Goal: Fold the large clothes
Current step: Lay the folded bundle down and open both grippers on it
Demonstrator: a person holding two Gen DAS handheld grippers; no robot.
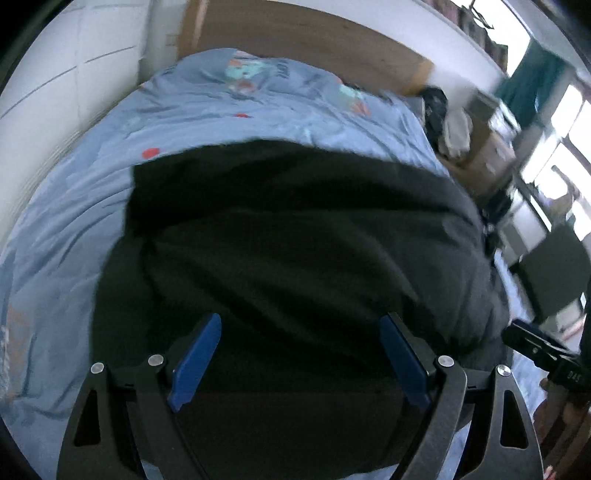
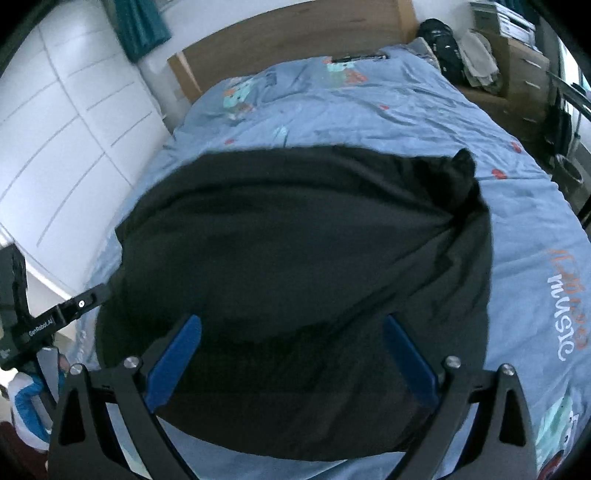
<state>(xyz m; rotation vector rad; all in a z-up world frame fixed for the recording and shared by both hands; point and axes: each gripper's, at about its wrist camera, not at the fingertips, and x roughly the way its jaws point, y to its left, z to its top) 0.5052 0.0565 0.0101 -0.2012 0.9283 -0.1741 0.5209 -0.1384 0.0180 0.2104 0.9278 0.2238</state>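
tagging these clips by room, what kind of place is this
Most likely a bedroom in a home: a bed with a wooden headboard and blue cartoon-print duvet, a black garment spread on it, and a wooden chest of drawers beside it.

Black tongs [image 1: 301, 356] – blue pads [image 1: 195, 363], silver screws, white "GenRobot.AI" lettering

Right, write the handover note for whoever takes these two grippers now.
Left gripper: open, nothing between the pads, poised over the garment.
Right gripper: open, empty, likewise.
Black garment: spread on the blue duvet, right edge bunched into a peak, creases across it.
Done: garment laid out on the bed.
Left: likely smooth the bunched corner, then fold; no neat fold visible yet.
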